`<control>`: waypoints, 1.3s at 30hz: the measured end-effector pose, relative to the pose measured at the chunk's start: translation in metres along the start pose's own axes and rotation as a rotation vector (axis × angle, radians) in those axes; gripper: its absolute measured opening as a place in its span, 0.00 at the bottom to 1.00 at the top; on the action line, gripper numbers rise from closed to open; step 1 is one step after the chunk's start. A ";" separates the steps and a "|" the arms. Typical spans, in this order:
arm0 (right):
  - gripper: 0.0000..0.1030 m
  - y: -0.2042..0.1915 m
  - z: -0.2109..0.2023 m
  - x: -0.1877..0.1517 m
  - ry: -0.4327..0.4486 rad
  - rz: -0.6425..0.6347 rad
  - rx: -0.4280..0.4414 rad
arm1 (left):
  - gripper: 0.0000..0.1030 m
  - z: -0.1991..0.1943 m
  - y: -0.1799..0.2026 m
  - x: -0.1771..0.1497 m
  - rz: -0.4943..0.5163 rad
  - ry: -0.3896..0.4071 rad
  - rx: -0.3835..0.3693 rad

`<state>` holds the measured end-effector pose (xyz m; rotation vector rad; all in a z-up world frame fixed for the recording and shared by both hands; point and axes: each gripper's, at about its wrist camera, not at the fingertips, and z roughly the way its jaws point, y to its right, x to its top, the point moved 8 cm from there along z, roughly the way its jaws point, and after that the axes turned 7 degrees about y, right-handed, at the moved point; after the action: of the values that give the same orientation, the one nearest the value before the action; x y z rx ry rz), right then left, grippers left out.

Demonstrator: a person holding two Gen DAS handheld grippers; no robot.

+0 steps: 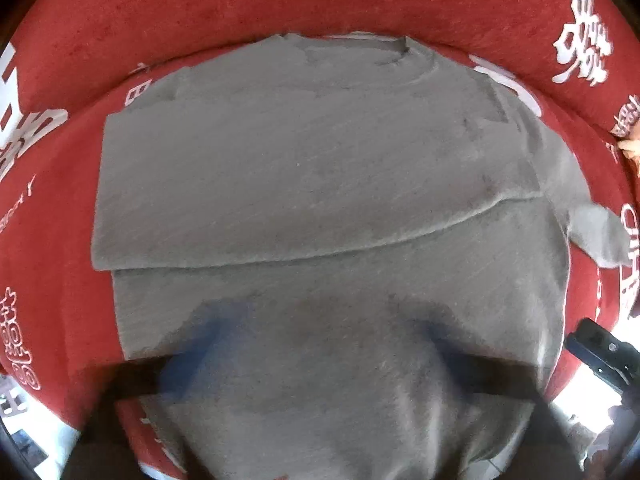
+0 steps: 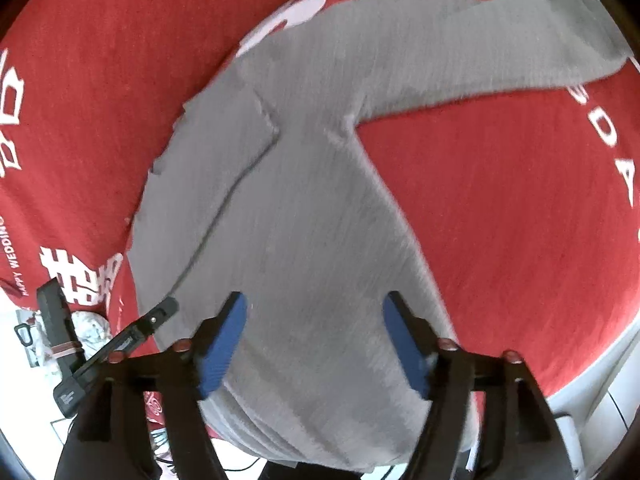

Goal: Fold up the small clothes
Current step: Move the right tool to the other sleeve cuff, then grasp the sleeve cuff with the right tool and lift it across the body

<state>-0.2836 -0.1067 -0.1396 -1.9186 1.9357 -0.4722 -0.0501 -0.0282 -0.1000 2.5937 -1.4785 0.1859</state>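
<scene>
We work over a red cloth (image 1: 280,4) printed with white characters and the words "HAPPY WEDDING", which covers the surface, and on it lies the task's thing, a small grey long-sleeved top (image 1: 320,168), spread flat near the middle. We judge the fold begun but far from finished: in the left wrist view one side of the top, likely with its sleeve, already lies folded across the body, leaving a straight edge that runs over the chest, while in the right wrist view the other sleeve (image 2: 460,40) stretches out loose over the cloth, well apart from the body. What is left, as we read it, is to bring that sleeve in, fold the second side over, and then double the hem up toward the collar. Our right hand-held gripper (image 2: 316,340) hovers over the hem end with its blue fingers (image 2: 224,340) spread wide and nothing between them. Our left hand-held gripper (image 1: 316,356) is blurred; its fingers look spread over the lower cloth of the top, pinching nothing that we can make out. Nothing on the cloth blocks the fold. Past the near edge of the surface we see pale clutter (image 2: 92,328), too small to name, and it stays out of our way.
</scene>
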 end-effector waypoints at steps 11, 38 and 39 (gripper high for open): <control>0.76 0.077 -0.030 0.064 0.096 0.131 0.012 | 1.00 0.076 0.076 0.048 0.126 0.020 0.047; 0.08 0.248 -0.059 0.174 0.416 0.877 0.459 | 1.00 0.234 0.157 0.137 0.084 0.019 -0.087; 0.08 0.240 -0.063 0.178 0.418 0.843 0.483 | 1.00 0.237 0.158 0.134 0.079 0.019 -0.087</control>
<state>-0.5242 -0.2825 -0.2060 -0.6422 2.3602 -0.9915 -0.1106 -0.2662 -0.2970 2.4614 -1.5476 0.1507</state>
